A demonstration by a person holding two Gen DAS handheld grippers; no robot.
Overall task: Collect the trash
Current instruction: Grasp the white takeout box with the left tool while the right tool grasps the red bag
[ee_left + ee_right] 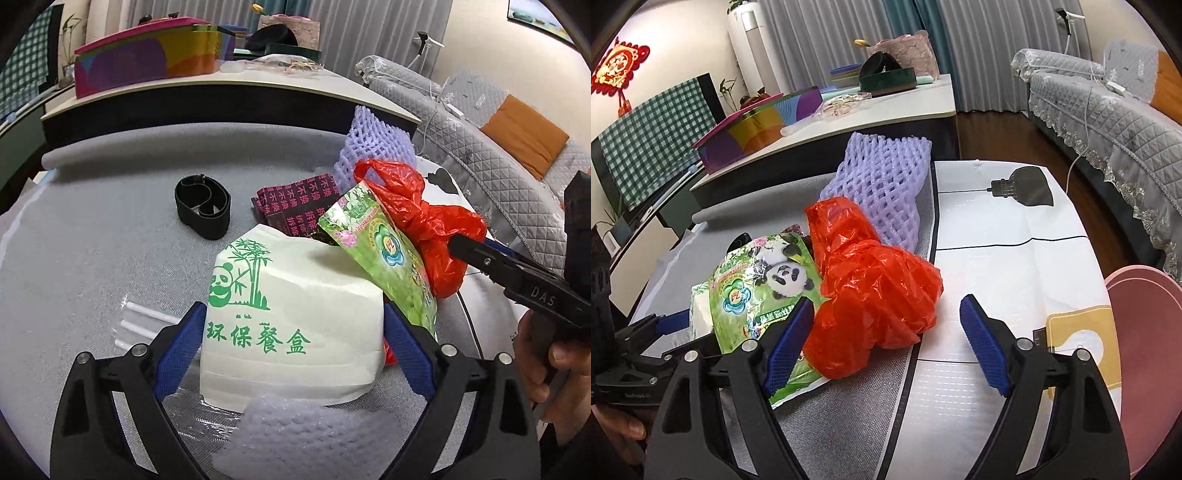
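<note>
Left wrist: white paper bag (291, 325) between spread left claw (293, 332); right claw (886, 343) open.

Both grippers angle downward. The left gripper (293, 332) has its jaws spread wide. The right gripper (886, 332) is likewise spread, pads pressing nothing.

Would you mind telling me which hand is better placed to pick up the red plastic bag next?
The right. The right gripper is open, and the red plastic bag lies between its fingers. The left gripper straddles the white paper bag instead.
</note>
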